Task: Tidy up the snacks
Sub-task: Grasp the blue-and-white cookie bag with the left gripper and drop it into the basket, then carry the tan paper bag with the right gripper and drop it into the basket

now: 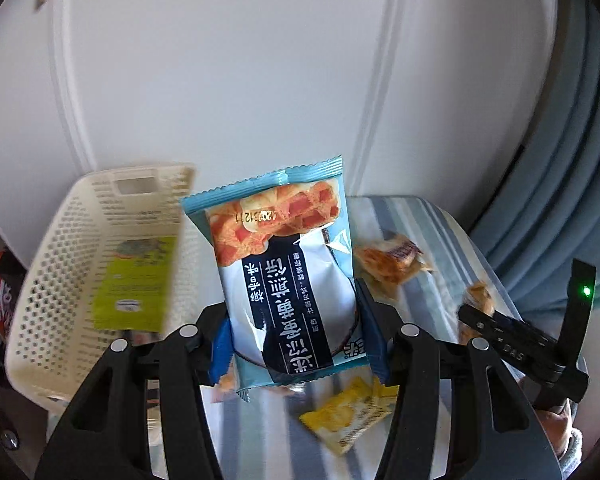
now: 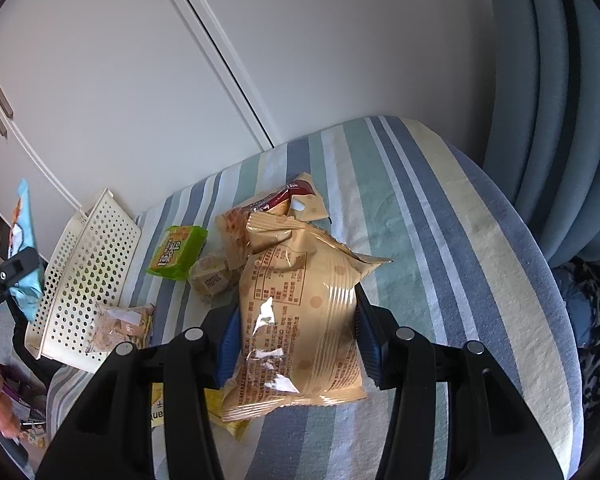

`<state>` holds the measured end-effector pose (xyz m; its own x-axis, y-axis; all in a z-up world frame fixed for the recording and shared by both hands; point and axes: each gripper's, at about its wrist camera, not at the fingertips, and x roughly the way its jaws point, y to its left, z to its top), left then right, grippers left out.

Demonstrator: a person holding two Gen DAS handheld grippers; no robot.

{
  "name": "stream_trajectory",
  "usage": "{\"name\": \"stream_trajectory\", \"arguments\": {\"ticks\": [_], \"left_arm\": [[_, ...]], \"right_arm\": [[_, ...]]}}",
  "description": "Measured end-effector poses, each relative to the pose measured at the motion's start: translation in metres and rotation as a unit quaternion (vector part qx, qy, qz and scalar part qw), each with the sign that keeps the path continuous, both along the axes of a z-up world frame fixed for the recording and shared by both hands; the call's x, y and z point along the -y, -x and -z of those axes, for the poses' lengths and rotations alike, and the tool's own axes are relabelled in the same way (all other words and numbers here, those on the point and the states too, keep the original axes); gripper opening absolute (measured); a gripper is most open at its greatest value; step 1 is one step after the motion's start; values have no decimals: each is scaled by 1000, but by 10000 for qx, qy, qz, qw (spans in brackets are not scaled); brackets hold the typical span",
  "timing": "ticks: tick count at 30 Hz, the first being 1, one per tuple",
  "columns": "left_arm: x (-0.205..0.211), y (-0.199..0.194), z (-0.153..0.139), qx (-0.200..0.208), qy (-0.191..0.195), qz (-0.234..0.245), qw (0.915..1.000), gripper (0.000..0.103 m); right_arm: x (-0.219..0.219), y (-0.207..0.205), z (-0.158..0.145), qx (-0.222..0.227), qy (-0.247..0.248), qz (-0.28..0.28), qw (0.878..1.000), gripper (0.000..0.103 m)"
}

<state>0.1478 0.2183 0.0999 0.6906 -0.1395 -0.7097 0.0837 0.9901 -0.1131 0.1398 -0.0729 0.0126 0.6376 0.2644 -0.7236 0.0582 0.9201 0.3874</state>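
1. Nearest the lens in the left wrist view, the left gripper point(image 1: 292, 320) was clenched on a blue snack packet point(image 1: 284, 264), its blue pads pressed on the lower half of the packet, which stood upright in the middle of the frame, lifted clear of the striped surface point(image 1: 440, 216).
2. In the right wrist view, the right gripper point(image 2: 296, 340) was likewise clamped on a tan snack bag point(image 2: 300, 312) at centre frame; whether the bag was fully lifted or resting on the stripes could not be told.
3. Just beyond and below the left gripper lay a yellow packet point(image 1: 348, 416), with an orange-brown pastry pack point(image 1: 388, 264) farther off at centre right.
4. The white perforated basket point(image 1: 44, 320) sat at the left of the frame, tilted, with a green packet point(image 1: 132, 284) seemingly inside it. Judged from this, the step in hand was carrying the blue packet over to that basket.
5. To do it well, the grip should hold firm low on the packet without crushing the pastry, the packet should clear the basket's rim before being let go, and it should be laid flat beside the green packet so room remains.
6. The basket looked light and tipped, so a nudge to its wall could shove it.
7. Farthest back stood white cupboard doors point(image 1: 220, 80).
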Motion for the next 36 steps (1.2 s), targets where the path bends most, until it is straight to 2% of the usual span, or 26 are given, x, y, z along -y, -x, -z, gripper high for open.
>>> {"name": "stream_trajectory", "arguments": {"ticks": [9,16,18,19,20,29,36], "left_arm": [[-83,3,0,3,-44,-903,9959,54],[-126,5,10,-111,-15,-1344,9909,56],[-132,5,12,-150,-29,-1464,9891,76],[-135,6,12,-153,-67,-1558,9876,96],[-138,9,11,-56,-176,-1702,9852,98],[-145,26,10,270,-247,-1986,9794,98],[-146,47,19,459,12,-2215,9741,98]], "right_arm": [[-1,-2,0,-16,40,-11,10000,50],[-2,-2,1,-27,62,0,10000,50],[-3,-2,1,-20,80,3,10000,50],[-3,-2,1,-20,87,5,10000,50],[-4,-2,1,-20,90,5,10000,50],[-3,-1,1,-14,85,15,10000,50],[0,0,2,21,11,54,10000,50]]}}
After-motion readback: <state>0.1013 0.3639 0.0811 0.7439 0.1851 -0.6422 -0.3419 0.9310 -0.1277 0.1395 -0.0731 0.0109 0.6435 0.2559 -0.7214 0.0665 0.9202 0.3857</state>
